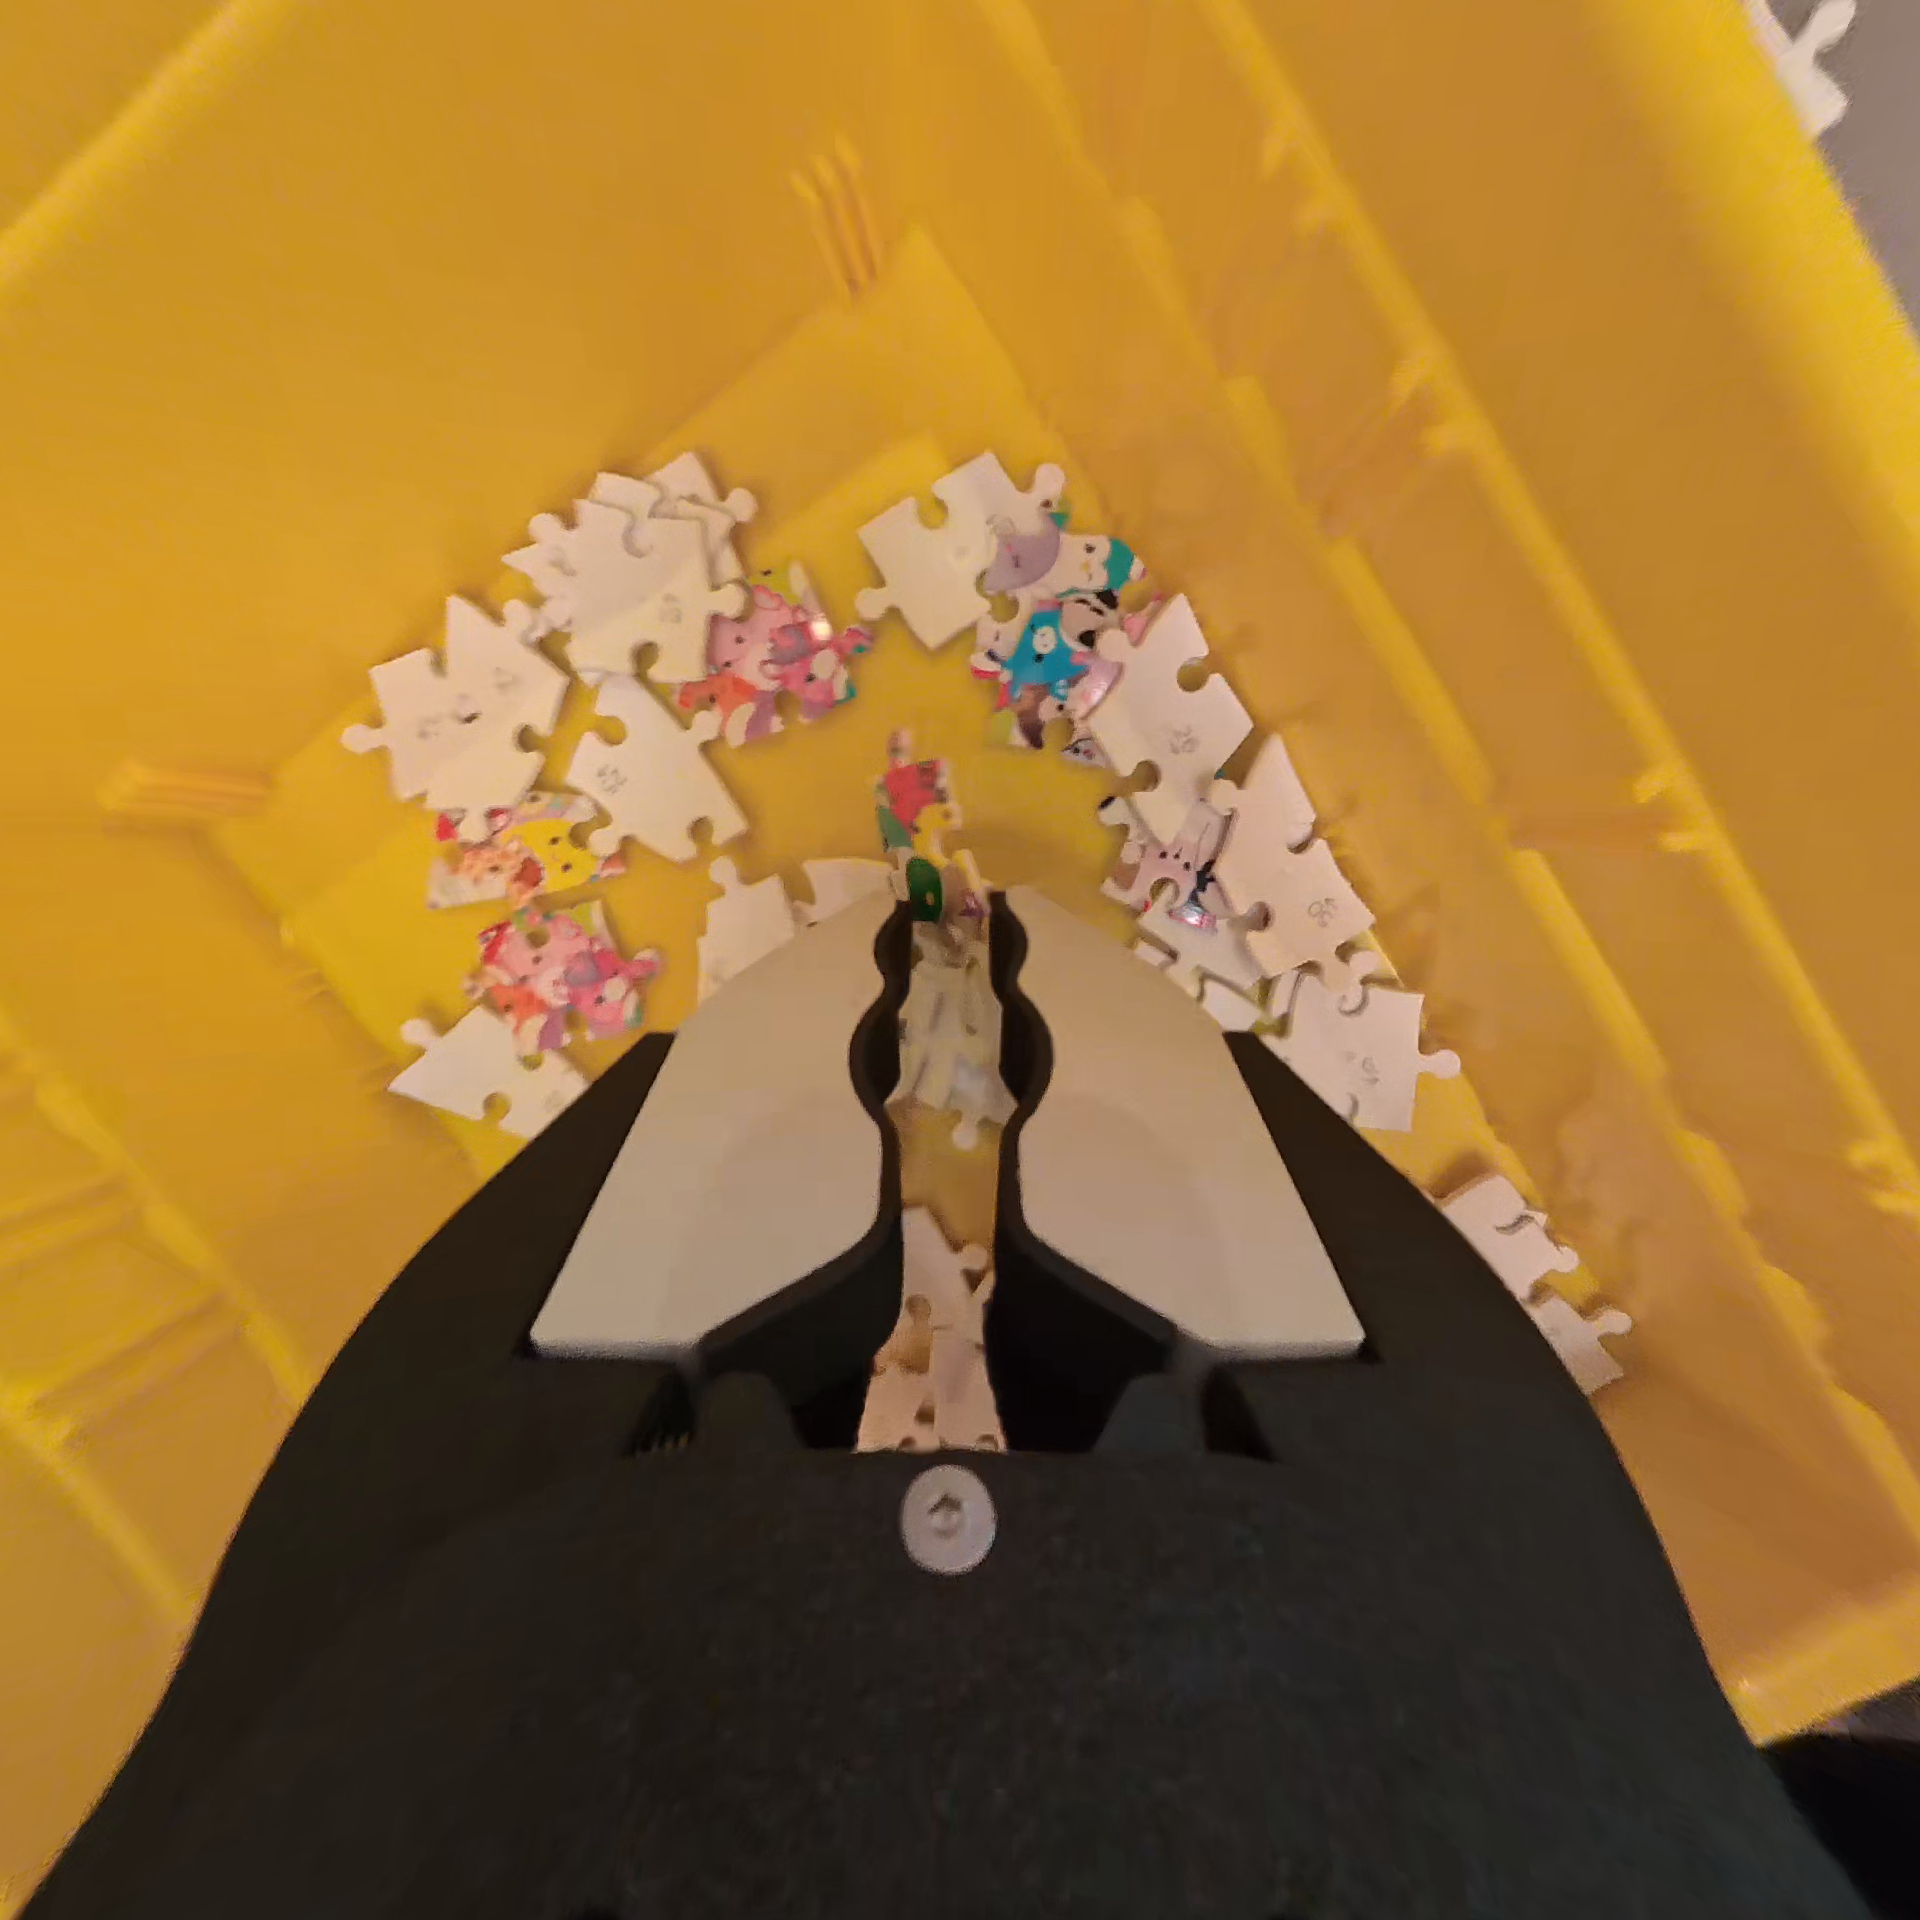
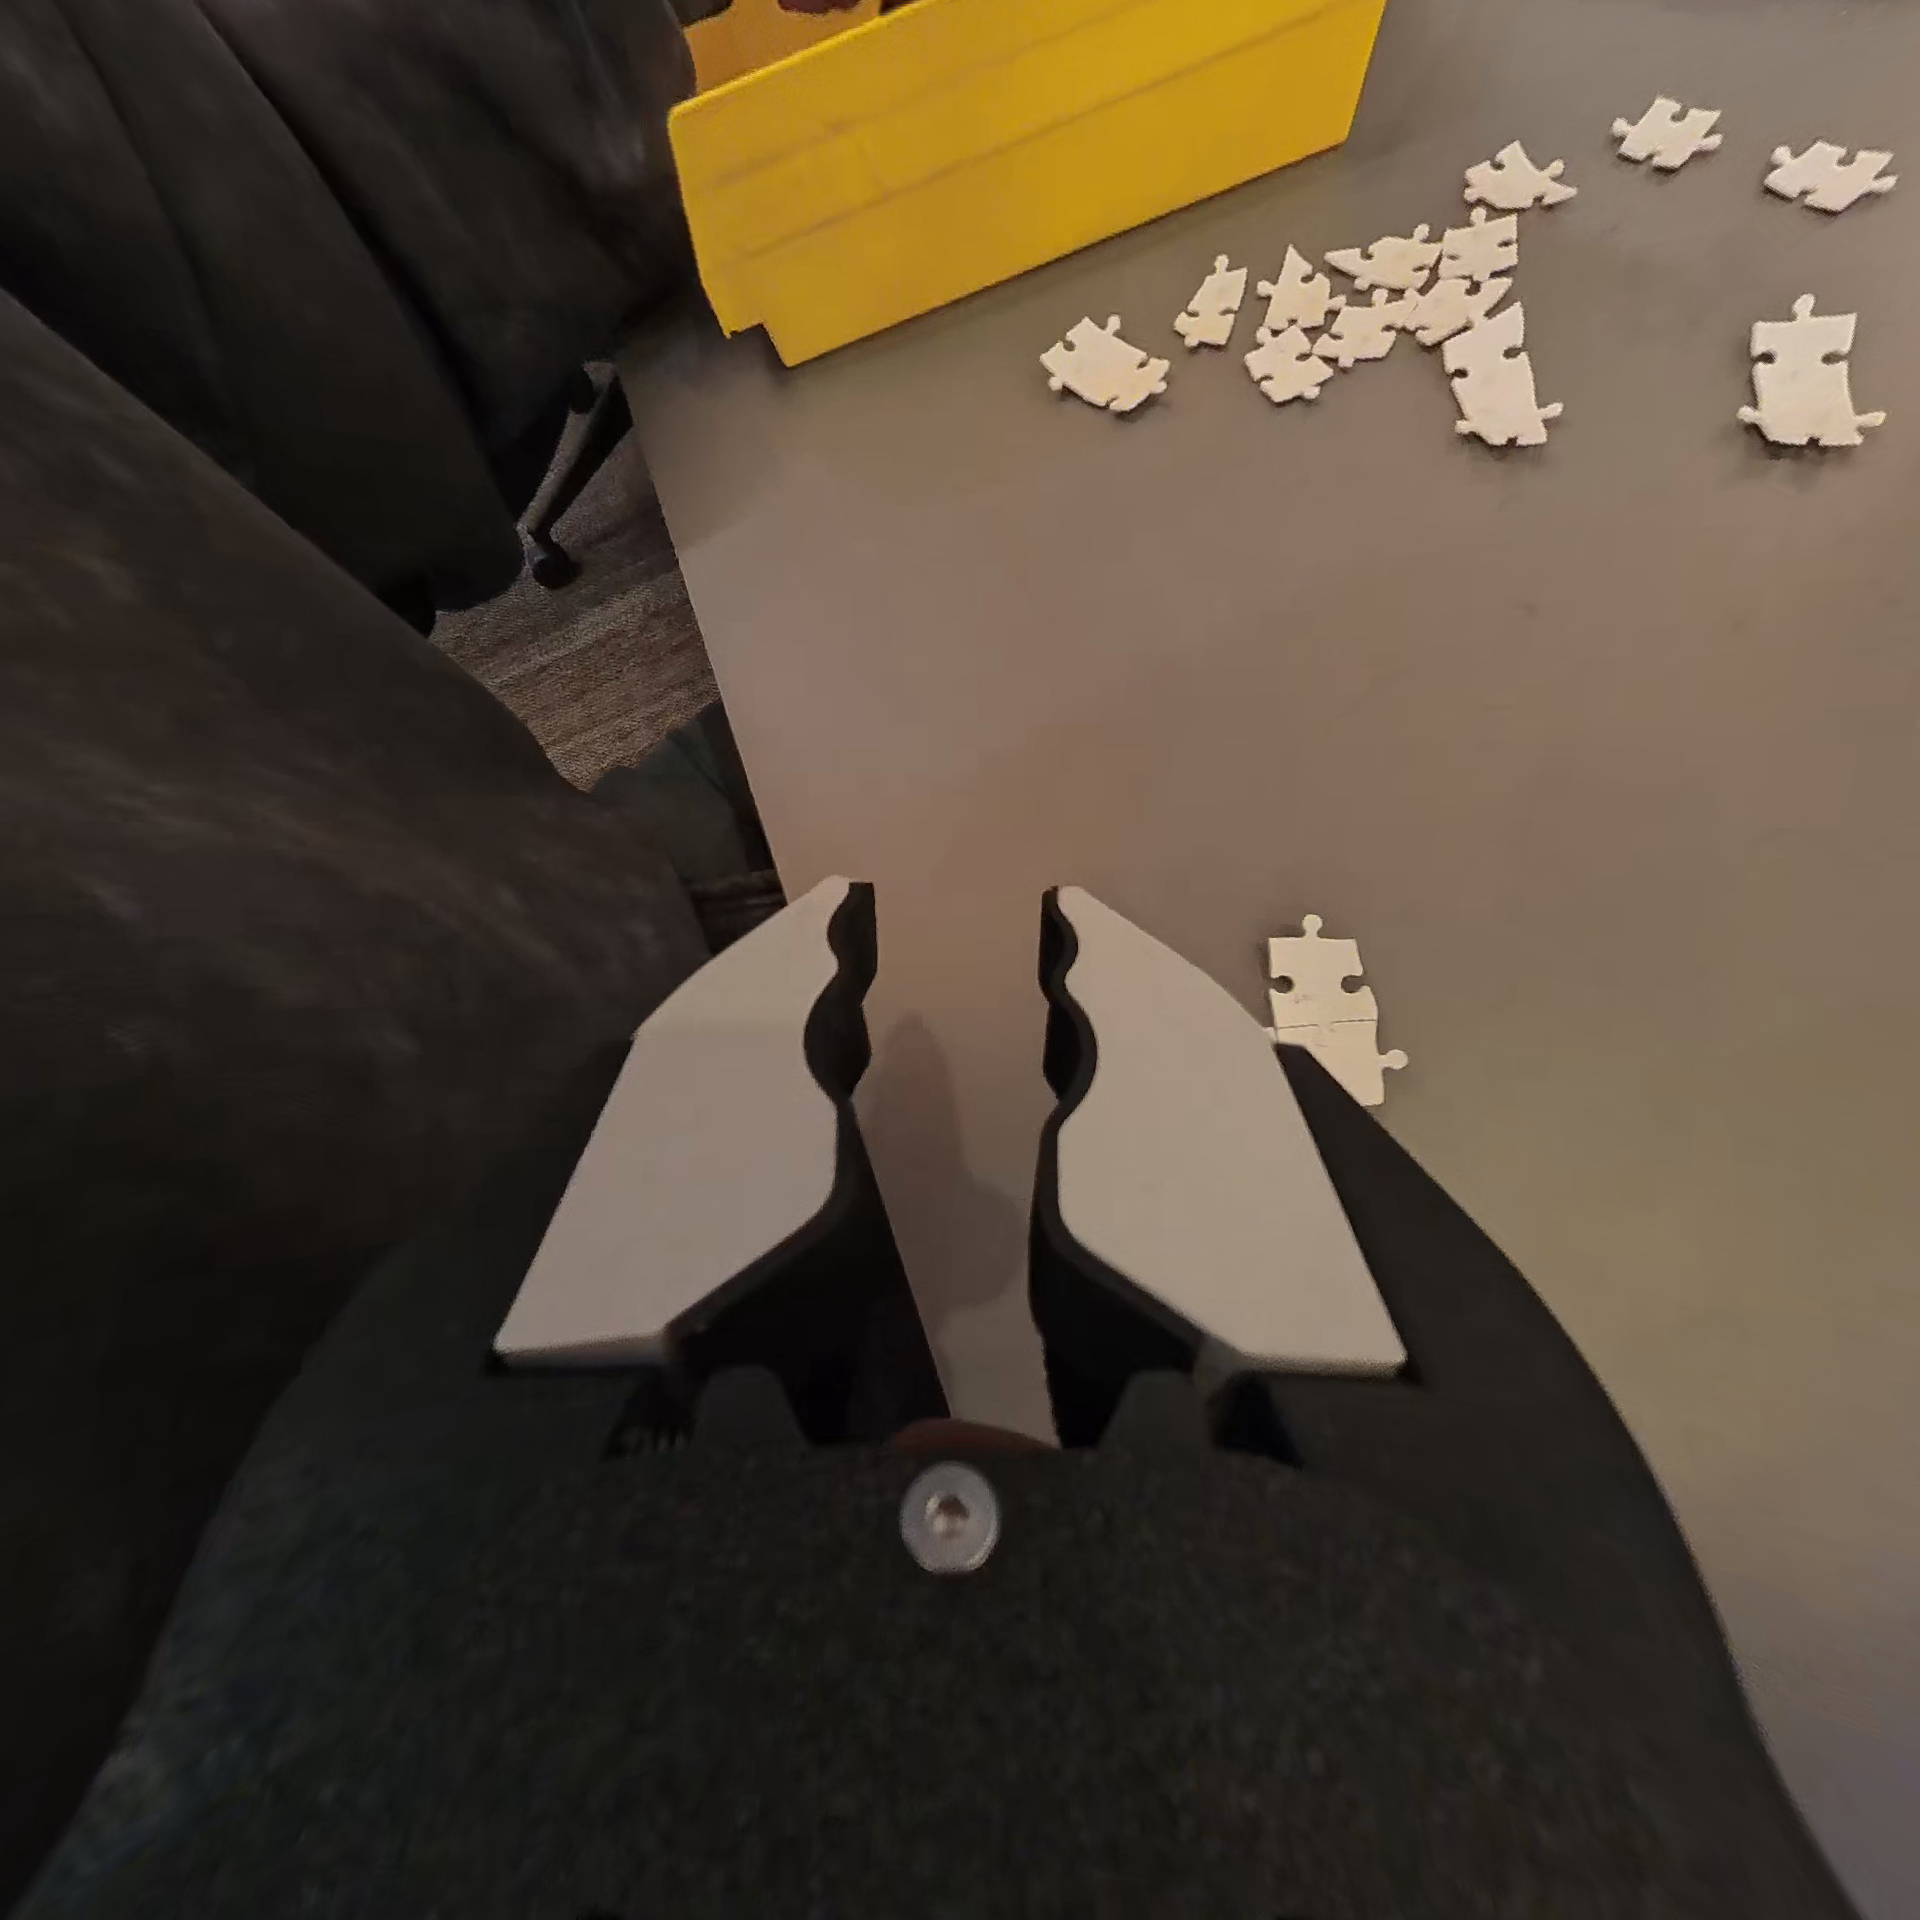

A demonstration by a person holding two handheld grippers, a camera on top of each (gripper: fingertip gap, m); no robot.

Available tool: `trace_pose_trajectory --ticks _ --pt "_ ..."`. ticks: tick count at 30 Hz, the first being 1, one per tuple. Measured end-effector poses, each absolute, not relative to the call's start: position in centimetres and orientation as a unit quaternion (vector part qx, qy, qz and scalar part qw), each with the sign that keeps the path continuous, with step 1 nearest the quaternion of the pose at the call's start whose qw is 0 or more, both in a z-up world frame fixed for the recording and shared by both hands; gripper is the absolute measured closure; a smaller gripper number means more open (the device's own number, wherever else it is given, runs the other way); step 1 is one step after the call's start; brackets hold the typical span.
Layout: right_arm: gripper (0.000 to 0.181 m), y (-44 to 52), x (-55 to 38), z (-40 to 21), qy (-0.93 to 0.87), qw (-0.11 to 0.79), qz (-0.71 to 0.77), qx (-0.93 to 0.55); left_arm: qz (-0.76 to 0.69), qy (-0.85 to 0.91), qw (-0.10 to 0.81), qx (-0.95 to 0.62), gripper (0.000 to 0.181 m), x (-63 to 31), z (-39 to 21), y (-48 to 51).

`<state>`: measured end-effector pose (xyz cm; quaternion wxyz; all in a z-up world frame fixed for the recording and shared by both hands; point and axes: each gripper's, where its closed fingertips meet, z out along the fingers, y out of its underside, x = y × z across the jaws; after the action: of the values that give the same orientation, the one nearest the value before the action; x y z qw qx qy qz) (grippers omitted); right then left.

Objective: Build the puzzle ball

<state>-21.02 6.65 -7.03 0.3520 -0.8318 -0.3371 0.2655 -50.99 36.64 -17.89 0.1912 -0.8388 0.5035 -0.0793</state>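
In the left wrist view my left gripper [image 1: 943,904] reaches down into a yellow bin [image 1: 436,343] and is shut on a puzzle piece [image 1: 914,821], held edge-on with its coloured face to the left. Several loose puzzle pieces [image 1: 644,769] lie on the bin floor around it, some white side up, some printed side up. In the right wrist view my right gripper [image 2: 956,904] is open and empty above the grey table [image 2: 1247,675]. A joined pair of white pieces [image 2: 1325,1003] lies just right of it. A scatter of white pieces [image 2: 1392,301] lies farther off.
The yellow bin [image 2: 1018,177] stands at the table's far left corner in the right wrist view. The table's left edge runs past my right gripper; beyond it are dark fabric [image 2: 260,831], carpet and a chair leg [image 2: 561,488]. One gripper's finger ends stand about 45 cm off the other's.
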Motion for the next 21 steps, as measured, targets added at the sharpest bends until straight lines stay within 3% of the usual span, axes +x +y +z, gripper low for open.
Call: trace_pose_trajectory --ticks 3,11,21 --pt "0.152 6.5 -21.0 -7.0 -0.338 0.356 0.261 -0.831 -0.143 0.456 0.228 -0.848 0.177 -51.6 -15.3 36.8" --pt "0.153 7.3 -21.8 -7.1 -0.338 0.355 0.276 -0.827 -0.301 0.346 0.303 -0.835 0.178 -51.8 -10.9 36.0" --pt "0.153 7.6 -22.7 -7.5 -0.35 0.343 0.274 -0.828 -0.411 0.299 0.314 -0.802 0.174 -50.6 -9.1 34.6"
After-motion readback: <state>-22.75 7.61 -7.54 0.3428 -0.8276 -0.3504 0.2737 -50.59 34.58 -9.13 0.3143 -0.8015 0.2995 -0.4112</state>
